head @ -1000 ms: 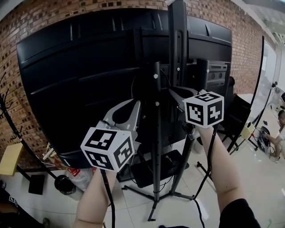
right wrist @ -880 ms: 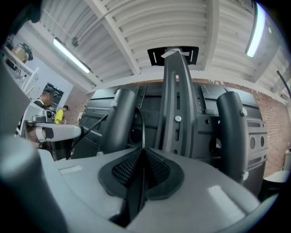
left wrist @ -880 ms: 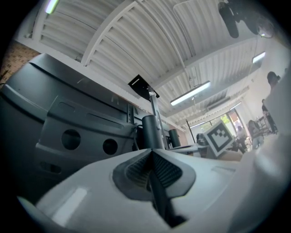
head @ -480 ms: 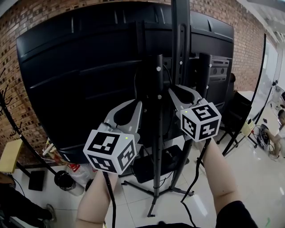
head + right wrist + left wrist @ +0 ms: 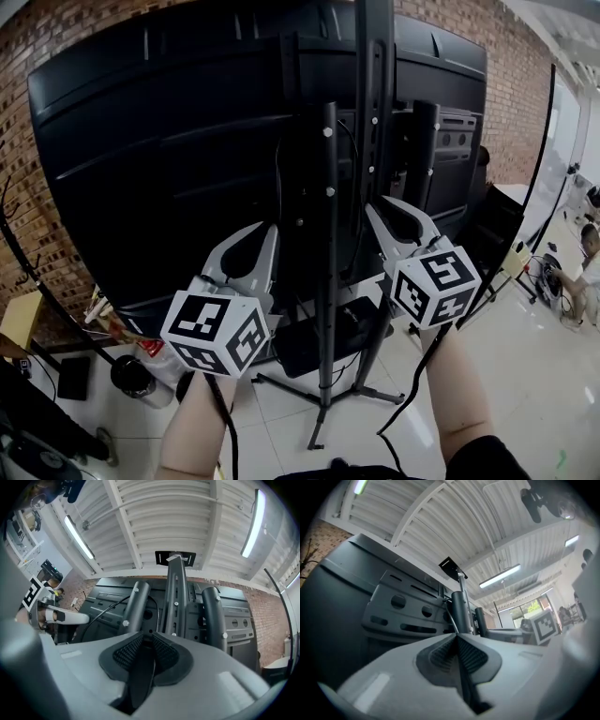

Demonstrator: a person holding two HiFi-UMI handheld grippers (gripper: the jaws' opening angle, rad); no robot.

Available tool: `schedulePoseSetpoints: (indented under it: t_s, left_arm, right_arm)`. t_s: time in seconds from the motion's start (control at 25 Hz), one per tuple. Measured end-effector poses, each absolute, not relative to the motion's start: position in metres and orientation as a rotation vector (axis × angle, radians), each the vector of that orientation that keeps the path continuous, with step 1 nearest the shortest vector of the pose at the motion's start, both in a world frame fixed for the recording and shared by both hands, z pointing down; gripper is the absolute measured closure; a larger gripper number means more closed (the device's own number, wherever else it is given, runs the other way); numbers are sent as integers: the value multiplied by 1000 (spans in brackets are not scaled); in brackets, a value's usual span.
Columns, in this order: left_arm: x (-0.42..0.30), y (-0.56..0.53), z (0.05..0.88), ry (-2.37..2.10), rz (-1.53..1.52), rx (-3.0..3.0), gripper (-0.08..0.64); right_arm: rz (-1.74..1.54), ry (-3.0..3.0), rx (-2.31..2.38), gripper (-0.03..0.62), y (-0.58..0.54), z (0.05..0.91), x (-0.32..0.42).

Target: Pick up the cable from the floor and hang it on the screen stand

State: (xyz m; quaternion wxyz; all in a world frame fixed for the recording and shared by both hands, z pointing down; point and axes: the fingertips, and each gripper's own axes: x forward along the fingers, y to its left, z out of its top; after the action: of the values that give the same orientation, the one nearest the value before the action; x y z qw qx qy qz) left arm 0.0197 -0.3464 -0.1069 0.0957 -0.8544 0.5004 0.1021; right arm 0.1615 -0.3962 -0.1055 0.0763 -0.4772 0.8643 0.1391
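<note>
A: Cable (image 5: 105,612) — where is it, and how will it handle?
B: Thin and black, apparently draped on the screen stand (image 5: 176,592), left of centre in the right gripper view, slanting up to the right. Light, limp, slippery, I'd judge — pinch it mid-run.
A: Tools?
B: The left tool (image 5: 457,635) is pressed closed, empty; the right tool (image 5: 146,638) has just been opening, nothing between its jaws.

Head view: from above and behind the left gripper (image 5: 263,229) and right gripper (image 5: 374,205), facing forward and down, close to the back of the screen (image 5: 141,141) and the screen stand (image 5: 328,234). Both gripper views: from low, tilted up along own jaws, past the stand posts towards the ceiling (image 5: 154,517). Shared by all three: screen back and stand posts.
</note>
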Motion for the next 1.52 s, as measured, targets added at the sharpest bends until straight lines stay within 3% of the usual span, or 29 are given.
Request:
schedulePoseSetpoints:
  t_s: [0.68,1.52]
  left_arm:
    - [12,-296,-70,1505,286,-2490,554]
    - [-3,-265,63,1579,205,-2652,555]
  right_arm:
    - [421,2558,-1344,581,-315,-64,124]
    - [292,2658,-1280,584,-266,30,81]
